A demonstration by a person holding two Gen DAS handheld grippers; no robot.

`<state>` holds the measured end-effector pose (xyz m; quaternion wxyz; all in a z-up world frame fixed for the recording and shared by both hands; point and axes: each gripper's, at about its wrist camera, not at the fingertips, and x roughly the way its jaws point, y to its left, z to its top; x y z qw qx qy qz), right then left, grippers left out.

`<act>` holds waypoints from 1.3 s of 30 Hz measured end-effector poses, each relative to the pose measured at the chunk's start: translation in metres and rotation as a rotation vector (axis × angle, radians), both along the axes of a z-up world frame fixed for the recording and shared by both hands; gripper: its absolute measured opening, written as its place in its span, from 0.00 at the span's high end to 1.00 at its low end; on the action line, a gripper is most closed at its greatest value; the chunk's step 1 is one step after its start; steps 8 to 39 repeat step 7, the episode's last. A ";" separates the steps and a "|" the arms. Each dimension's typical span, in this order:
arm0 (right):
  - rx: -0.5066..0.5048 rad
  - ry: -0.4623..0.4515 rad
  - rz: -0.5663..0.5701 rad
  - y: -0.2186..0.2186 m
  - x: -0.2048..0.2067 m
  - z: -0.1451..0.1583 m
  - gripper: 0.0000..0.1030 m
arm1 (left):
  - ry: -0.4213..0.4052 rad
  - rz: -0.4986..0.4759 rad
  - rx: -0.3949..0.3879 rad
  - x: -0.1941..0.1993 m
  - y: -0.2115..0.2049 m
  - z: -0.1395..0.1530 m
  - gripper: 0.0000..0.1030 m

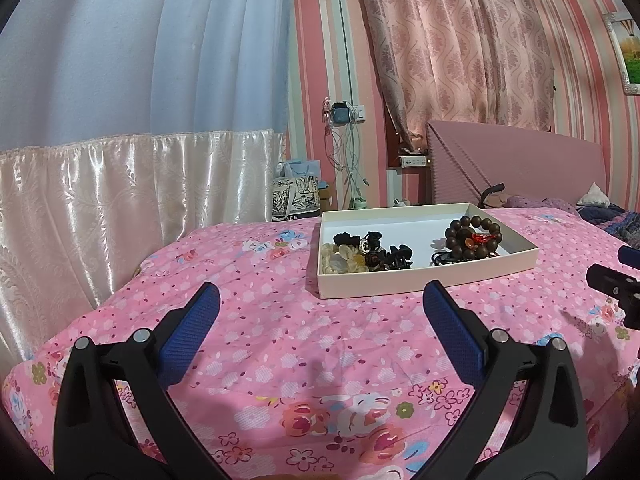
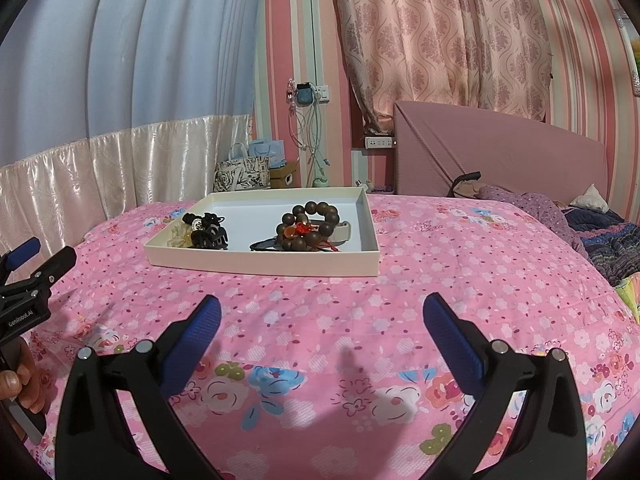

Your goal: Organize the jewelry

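Note:
A shallow cream box (image 1: 424, 276) (image 2: 260, 266) lies on the pink floral bedspread. Inside it, on the left, black hair claws (image 1: 394, 258) (image 2: 210, 234) and a pale scrunchie (image 1: 336, 262) are piled together. On the right lies a dark wooden bead bracelet (image 1: 474, 234) (image 2: 308, 228) with a red tassel. My left gripper (image 1: 322, 300) hovers open over the bedspread, short of the box's front wall, with nothing between its blue pads. My right gripper (image 2: 322, 312) is likewise open and empty, nearer than the box. Each gripper shows at the edge of the other's view.
The bedspread (image 1: 280, 344) (image 2: 460, 280) stretches around the box. A pink headboard (image 2: 500, 152) and folded clothes (image 2: 600, 236) sit at the back right. Curtains, bags (image 2: 244, 174) and hanging cables stand beyond the bed's far edge. A hand (image 2: 24, 384) holds the left gripper's handle.

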<state>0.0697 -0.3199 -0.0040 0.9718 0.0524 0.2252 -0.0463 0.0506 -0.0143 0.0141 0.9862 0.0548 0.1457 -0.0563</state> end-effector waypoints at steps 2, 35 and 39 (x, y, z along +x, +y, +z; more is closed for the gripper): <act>0.000 0.000 0.000 0.000 0.000 0.000 0.02 | -0.001 0.001 0.002 -0.001 0.000 0.000 0.03; 0.000 0.001 -0.001 0.000 0.000 0.000 0.02 | 0.003 0.003 0.003 -0.002 -0.001 0.001 0.03; 0.000 0.001 -0.001 0.000 0.000 0.000 0.02 | 0.003 0.003 0.003 -0.002 -0.001 0.001 0.03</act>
